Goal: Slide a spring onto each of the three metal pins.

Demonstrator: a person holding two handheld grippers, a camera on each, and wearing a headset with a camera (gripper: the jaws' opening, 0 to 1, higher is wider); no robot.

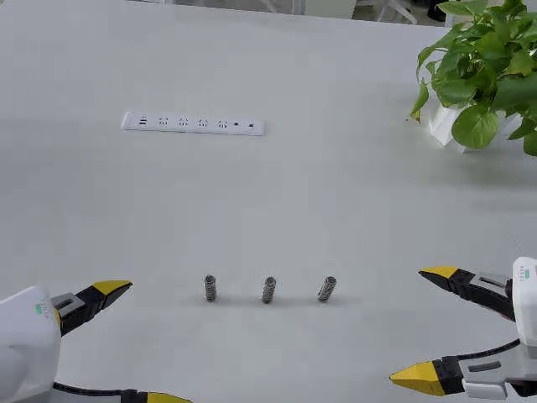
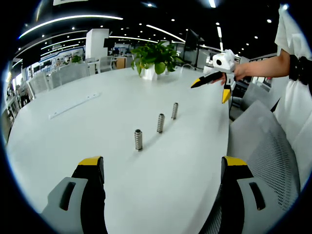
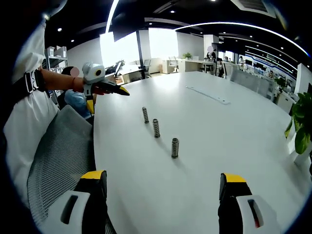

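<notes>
On the counter (image 1: 336,193): three short coils of grey metal stand upright in one straight, evenly spaced row: left spring (image 1: 210,288), middle spring (image 1: 268,290), right spring (image 1: 326,289).
Look of the springs: tight grey turns, all about the same height, each throwing a small shadow on the white top. The right spring leans a little. Whether a pin runs up inside any coil cannot be told.
Left gripper (image 1: 143,342): low at the left of the head view, its black, yellow-tipped fingers (image 1: 113,290) are spread wide with nothing between them.
Right gripper (image 1: 418,325): low at the right of the head view, its fingers (image 1: 440,273) are likewise spread wide and empty.
Springs against the fingers: the row lies between the two grippers and apart from both. The left spring is nearest the left gripper and the right spring nearest the right gripper. No finger touches a coil.
Left gripper view: the row runs away ahead of the spread fingers, left spring nearest. The right gripper hangs above the counter beyond the row's far end.
Right gripper view: the same row seen from the other end, right spring nearest, with the left gripper raised beyond it.
Edges: the counter's near rim curves past the grippers, and a grey mesh chair (image 2: 263,136) sits just beside it.
Open room: bare white top lies all round the row. A power strip (image 1: 193,124) lies well apart beyond it, and a potted plant (image 1: 487,67) stands at the far right.
</notes>
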